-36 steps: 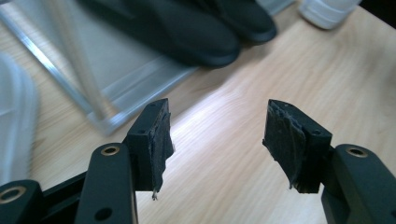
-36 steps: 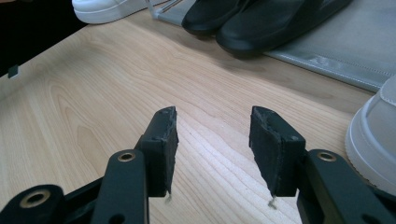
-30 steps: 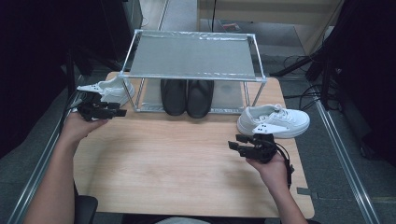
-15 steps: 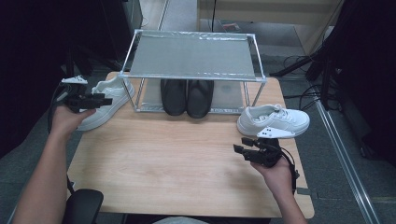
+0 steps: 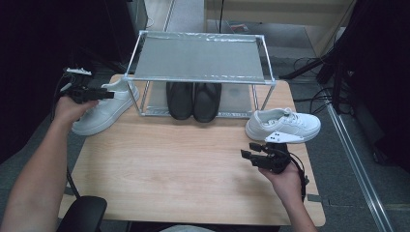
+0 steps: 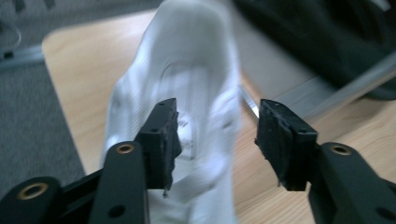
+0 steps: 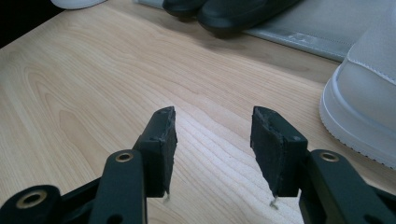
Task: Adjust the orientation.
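Early on imo: my left gripper, jaws wide, hovers over the left white sneaker at the table's left edge, nothing gripped yet; right gripper idles wide open w/ the other white sneaker beside the rack.

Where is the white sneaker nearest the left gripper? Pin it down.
In the high view the white sneaker lies at the table's left edge, just left of the metal rack, with the open left gripper right above it.

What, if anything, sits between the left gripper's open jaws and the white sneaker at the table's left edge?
Nothing visible. The left gripper is open right above the white low-top sneaker, whose opening lies between its jaws. The metal shoe rack stands off to one side.
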